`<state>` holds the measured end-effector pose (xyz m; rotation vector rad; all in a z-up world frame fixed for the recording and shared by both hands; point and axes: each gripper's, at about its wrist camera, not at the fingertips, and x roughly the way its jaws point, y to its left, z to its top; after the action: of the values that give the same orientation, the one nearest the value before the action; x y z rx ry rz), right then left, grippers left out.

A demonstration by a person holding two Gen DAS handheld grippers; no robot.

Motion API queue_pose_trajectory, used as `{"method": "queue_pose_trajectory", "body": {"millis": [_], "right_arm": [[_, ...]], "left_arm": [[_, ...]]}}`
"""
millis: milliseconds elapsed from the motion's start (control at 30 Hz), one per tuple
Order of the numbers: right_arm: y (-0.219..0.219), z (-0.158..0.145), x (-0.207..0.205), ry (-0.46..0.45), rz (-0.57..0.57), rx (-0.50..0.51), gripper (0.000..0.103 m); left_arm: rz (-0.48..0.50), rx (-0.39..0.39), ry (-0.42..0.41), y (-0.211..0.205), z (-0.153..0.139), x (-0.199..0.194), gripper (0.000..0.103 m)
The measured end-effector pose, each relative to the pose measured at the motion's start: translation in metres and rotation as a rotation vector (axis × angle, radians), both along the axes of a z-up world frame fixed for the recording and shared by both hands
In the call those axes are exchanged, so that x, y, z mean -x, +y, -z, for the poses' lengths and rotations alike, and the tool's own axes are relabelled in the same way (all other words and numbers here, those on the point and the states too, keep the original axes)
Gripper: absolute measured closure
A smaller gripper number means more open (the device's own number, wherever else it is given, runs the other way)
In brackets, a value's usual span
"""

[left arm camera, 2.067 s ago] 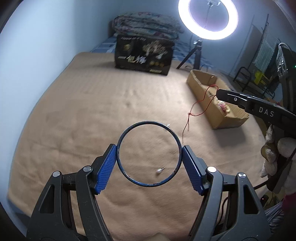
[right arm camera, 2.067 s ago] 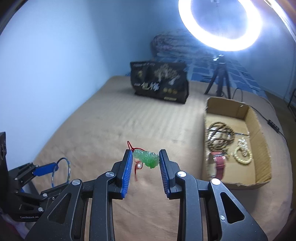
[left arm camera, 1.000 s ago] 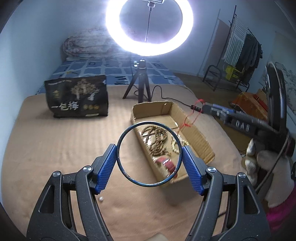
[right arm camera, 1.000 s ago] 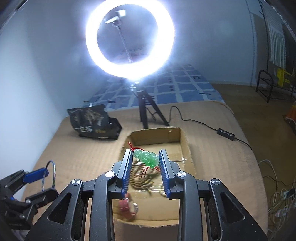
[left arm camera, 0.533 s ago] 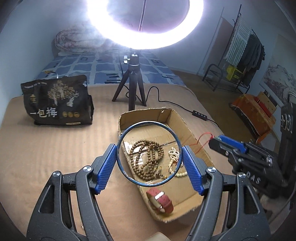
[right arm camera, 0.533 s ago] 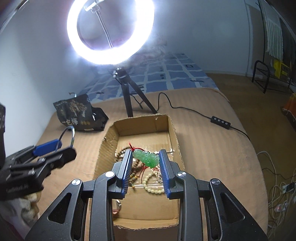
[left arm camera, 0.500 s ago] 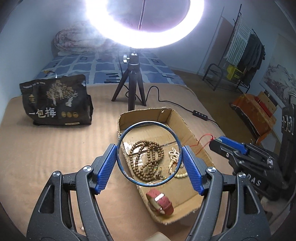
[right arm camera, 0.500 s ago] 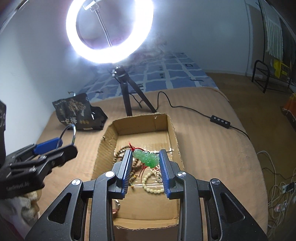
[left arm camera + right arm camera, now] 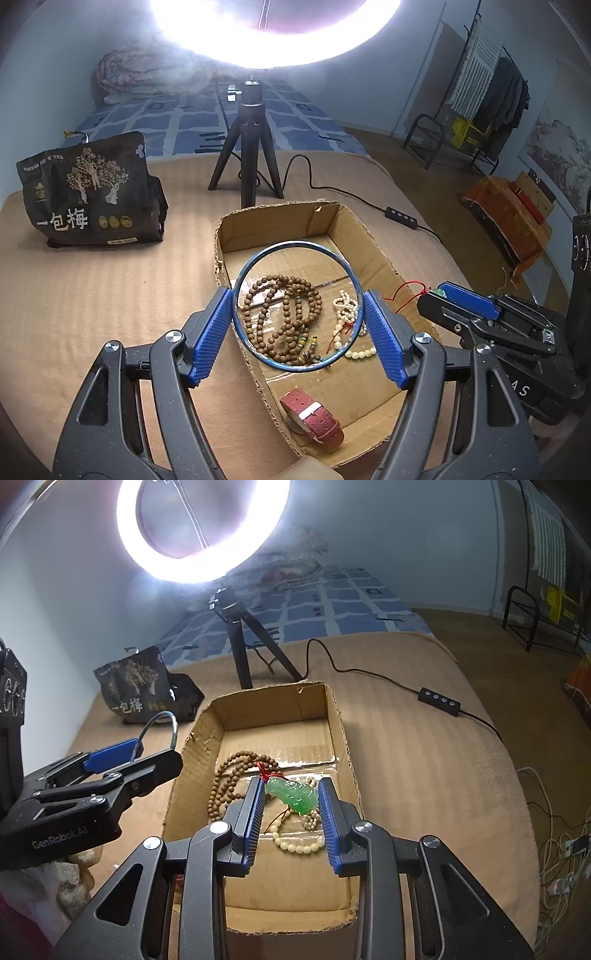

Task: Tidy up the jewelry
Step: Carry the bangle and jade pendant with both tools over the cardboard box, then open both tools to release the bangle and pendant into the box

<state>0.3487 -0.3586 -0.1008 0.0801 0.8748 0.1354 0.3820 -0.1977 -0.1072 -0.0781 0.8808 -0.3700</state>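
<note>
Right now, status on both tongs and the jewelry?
Left tongs shut on blue bangle. Right tongs shut on green pendant. Both over cardboard box, beads and watch already inside. Nothing in the way.

Both tools are matte black plastic with triangular cut-outs in the arms and round silver screw heads at the joints. The left gripper (image 9: 297, 308) and the right gripper (image 9: 291, 805) each carry ribbed blue pads (image 9: 208, 332) on their fingers. Grey lettering marks the left one's side. A white knitted glove (image 9: 70, 882) covers the left hand.
</note>
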Motion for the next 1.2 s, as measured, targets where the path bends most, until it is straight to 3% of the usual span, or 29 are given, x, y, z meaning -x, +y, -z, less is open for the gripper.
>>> {"method": "queue_pose_trajectory", "body": {"millis": [233,833,900,967,1200], "right_arm": [[-0.002,-0.001,0.002,0.001,0.019,0.02,0.061],[0.011,-0.033,0.033,-0.073,0.002,0.027,0.06],[0.015,-0.038,0.039,-0.082,-0.007,0.025,0.057],[0.021,-0.043,0.047,-0.101,-0.011,0.031,0.043],[0.042,-0.052,0.072,-0.125,-0.054,0.039,0.037]], "left_arm": [[-0.009,-0.003,-0.002,0.0,-0.002,0.0,0.027],[-0.047,-0.033,-0.093,0.049,-0.044,0.041,0.027],[-0.056,-0.034,-0.108,0.06,-0.051,0.05,0.027],[-0.062,-0.037,-0.12,0.07,-0.056,0.058,0.027],[-0.11,-0.023,-0.137,0.117,-0.068,0.09,0.027]]}}
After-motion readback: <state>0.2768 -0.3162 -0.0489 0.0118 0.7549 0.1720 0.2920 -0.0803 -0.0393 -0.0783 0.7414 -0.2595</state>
